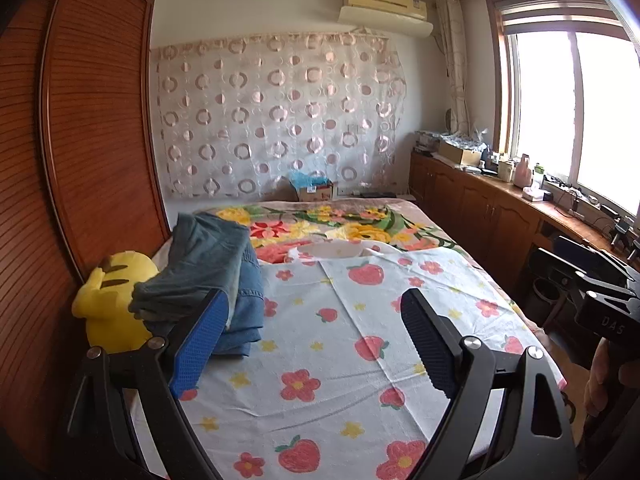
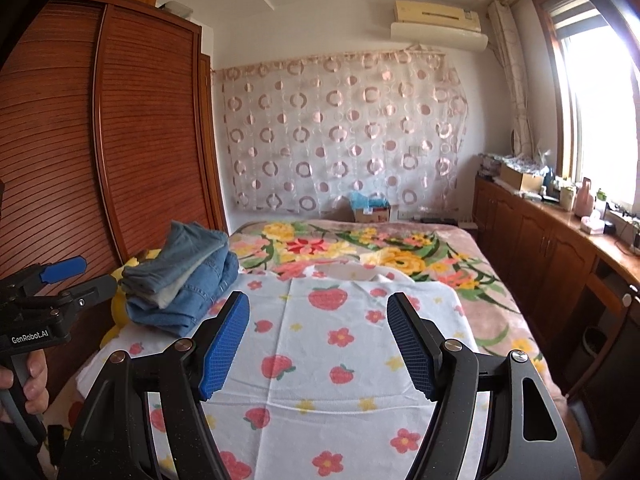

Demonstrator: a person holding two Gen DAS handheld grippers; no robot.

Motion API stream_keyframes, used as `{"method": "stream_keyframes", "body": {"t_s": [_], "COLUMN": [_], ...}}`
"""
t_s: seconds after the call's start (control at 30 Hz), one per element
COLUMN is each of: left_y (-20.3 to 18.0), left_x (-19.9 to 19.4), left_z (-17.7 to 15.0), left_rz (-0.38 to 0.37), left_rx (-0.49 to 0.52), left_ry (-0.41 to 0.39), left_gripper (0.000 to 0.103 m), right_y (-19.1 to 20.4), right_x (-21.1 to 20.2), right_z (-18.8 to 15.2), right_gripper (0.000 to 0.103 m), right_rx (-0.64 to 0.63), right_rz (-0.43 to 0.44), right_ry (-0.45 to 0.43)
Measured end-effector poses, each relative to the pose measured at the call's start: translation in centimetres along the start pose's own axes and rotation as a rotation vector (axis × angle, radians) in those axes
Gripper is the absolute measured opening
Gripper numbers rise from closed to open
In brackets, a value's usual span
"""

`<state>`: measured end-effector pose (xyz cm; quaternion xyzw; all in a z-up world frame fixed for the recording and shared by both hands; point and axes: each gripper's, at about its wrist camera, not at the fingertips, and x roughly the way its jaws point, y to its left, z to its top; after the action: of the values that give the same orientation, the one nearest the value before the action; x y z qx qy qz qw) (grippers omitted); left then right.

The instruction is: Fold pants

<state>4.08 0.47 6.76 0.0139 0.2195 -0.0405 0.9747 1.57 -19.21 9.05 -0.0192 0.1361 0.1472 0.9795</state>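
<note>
Left gripper [image 1: 316, 316]: black frame, angular arms with triangular cutouts, round silver pivot screws, fingers [image 1: 202, 344] faced with blue textured pads. Right gripper [image 2: 320, 344]: same build, black frame, silver screws, blue waffle pads. Side-on in right wrist view: left unit body black, white "GenRobot.AI" lettering, grey handle. Right unit body reads "DAS", partly cut off.

Folded jeans [image 1: 216, 276] beside open, empty left gripper [image 1: 312, 344]

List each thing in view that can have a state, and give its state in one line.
left gripper: open, holding nothing
right gripper: open, holding nothing
jeans: folded, stacked at the bed's left edge
strawberry sheet: spread flat
wardrobe doors: shut
yellow plush toy: beside the jeans
</note>
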Motion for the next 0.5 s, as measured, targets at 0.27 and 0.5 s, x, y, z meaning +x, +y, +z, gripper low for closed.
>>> {"method": "stream_keyframes", "body": {"t_s": [0.27,0.5], "left_y": [0.2,0.3], "left_x": [-0.6,-0.8], "left_z": [-0.1,-0.1], "left_rz": [0.006,0.004], "left_rx": [0.0,0.003], "left_ry": [-0.013,-0.013], "left_gripper": [0.088,0.088], "right_y": [-0.3,-0.3], "right_x": [1.2,1.4], "right_z": [-0.8,-1.0], "right_gripper": [0.073,0.074], "right_rx": [0.004,-0.003], "right_rz": [-0.017,-0.024], "right_ry": [-0.015,-0.012]}}
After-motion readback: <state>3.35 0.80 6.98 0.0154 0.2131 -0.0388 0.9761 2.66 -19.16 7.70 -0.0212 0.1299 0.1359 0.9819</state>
